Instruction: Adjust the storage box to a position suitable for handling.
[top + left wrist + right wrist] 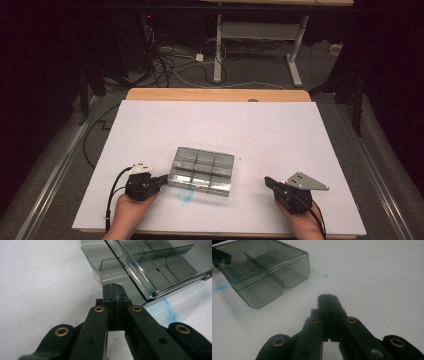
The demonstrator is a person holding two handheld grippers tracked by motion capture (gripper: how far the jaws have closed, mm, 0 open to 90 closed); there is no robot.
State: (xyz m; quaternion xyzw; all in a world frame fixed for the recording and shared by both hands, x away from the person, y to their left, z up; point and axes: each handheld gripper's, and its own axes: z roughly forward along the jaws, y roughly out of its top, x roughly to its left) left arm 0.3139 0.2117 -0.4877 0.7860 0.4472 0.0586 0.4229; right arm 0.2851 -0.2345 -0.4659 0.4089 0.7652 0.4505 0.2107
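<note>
Nearest the camera in the high view, two hands enter from the lower edge, each holding a black gripper. Left gripper [162, 180]: fingers clenched together with nothing between them, tips pointing at the near left corner of the smoky transparent compartment box [202, 171] and lying just beside it; whether they touch cannot be told. In the left gripper view the same closed fingers [110, 293] end just short of the box's near corner [160, 272], where a curved inner divider and a clear raised rim are visible. A cable trails from this gripper toward the lower left. Right gripper [270, 182]: fingers likewise clenched and empty, well apart from the box, with a grey three-cornered plate [306, 181] on top. In the right gripper view the closed fingers [323, 302] rest low over bare white surface, the box [264, 270] lying farther off at upper left.

Centre: the box lies flat on the white surface [260, 130], slightly skewed, its interior split into a grid of small compartments. A faint blue smear [186, 196] marks the surface just at the box's near edge; it appears again in the left gripper view [170, 312].

Beyond: a strip of wooden tabletop [215, 94] borders the far edge of the white surface. Farther still, a grey floor carries loose cables [175, 65] and the white legs of another table [260, 35].
</note>
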